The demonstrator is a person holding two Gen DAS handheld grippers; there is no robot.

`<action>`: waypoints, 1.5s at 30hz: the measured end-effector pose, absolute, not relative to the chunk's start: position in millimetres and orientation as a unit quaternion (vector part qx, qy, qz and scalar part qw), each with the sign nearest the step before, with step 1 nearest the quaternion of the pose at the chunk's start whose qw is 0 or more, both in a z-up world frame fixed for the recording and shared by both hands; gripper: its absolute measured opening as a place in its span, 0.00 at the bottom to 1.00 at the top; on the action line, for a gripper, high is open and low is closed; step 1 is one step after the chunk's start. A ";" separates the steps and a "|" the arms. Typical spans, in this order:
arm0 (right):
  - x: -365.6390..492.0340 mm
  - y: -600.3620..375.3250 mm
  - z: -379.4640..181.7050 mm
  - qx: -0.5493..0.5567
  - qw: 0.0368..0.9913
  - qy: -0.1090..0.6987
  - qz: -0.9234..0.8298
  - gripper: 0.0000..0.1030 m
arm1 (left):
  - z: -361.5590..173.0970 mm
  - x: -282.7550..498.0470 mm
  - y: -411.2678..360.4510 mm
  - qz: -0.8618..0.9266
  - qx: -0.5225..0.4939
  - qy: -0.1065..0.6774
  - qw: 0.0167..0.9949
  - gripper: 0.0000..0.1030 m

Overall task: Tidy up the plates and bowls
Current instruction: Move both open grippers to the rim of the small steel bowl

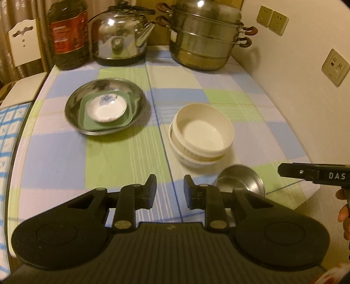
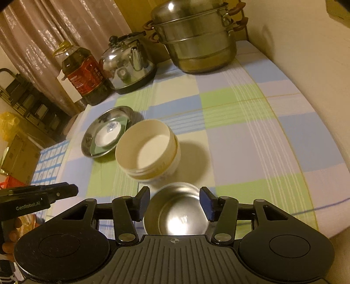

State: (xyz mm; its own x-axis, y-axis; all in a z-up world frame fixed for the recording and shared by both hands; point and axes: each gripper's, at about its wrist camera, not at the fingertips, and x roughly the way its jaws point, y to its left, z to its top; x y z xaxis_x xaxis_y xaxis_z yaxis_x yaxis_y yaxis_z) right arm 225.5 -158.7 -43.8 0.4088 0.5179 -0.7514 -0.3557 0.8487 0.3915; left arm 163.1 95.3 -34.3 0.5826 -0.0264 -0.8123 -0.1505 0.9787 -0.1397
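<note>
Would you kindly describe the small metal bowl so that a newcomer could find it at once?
On the checked tablecloth, look at the near edge, in front of the stacked cream bowls. The small steel bowl sits between the open right tongs. It alone stands empty and unstacked, much smaller than the steel plate.

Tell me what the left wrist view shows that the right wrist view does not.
Only the left wrist view: wall sockets, a white chair back, and the left gripper, jaws open over bare cloth.

Only the right wrist view: the right gripper, jaws open on either side of the small steel bowl, plus a yellow bag.

Both: the stacked cream bowls, the steel plate holding a green dish and white saucer, the kettle, steamer pot and oil bottle.
</note>
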 end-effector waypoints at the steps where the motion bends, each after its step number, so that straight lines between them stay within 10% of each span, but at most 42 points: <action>1: 221.4 -160.4 -43.5 0.083 0.835 0.477 0.263 0.50 | -35.3 157.5 94.5 0.039 -0.101 0.457 0.883 0.23; 45: 147.4 -196.8 -70.8 -0.009 0.810 0.498 0.309 0.52 | -50.6 79.9 11.1 0.056 -0.098 0.478 0.871 0.23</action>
